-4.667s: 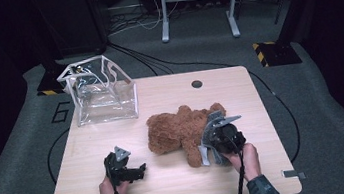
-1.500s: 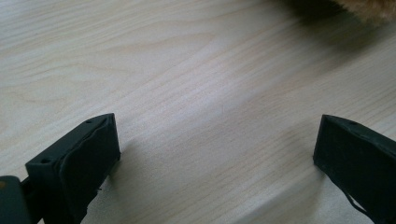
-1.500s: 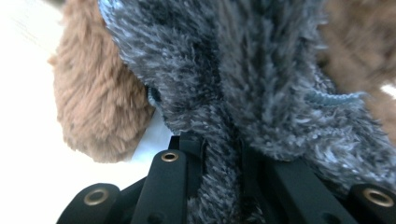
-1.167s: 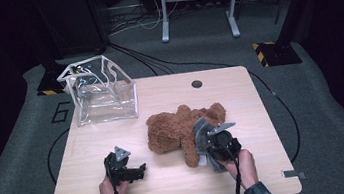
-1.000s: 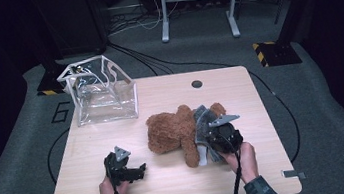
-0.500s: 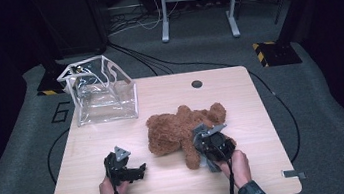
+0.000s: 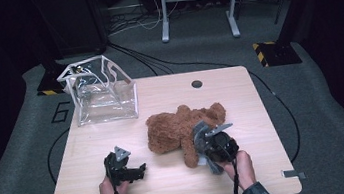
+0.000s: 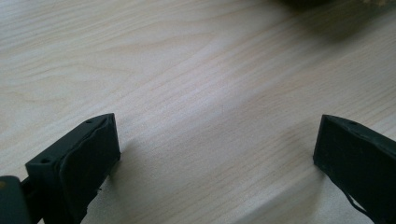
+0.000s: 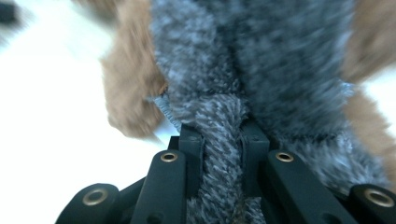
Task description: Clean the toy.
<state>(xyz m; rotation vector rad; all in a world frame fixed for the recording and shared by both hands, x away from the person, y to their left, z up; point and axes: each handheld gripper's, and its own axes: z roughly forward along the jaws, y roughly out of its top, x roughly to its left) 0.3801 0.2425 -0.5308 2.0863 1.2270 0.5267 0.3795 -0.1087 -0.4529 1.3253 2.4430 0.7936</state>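
Grey plush cloth (image 9: 224,154) on the brown teddy bear (image 7: 174,129) is clamped by the right gripper (image 9: 223,140); left gripper (image 8: 217,154), beside the bear, fingers held wide apart over bare counter (image 7: 172,188).

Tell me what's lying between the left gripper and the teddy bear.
Nothing: bare wooden table separates the open left gripper from the teddy bear, as the high view shows.

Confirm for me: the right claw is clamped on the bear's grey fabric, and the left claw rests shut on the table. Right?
Not quite. The left claw is open: the left gripper view shows its jaws wide apart over the bare table, with nothing between them. The rest holds: in the right gripper view the right claw pinches a fold of the grey fabric on the bear.
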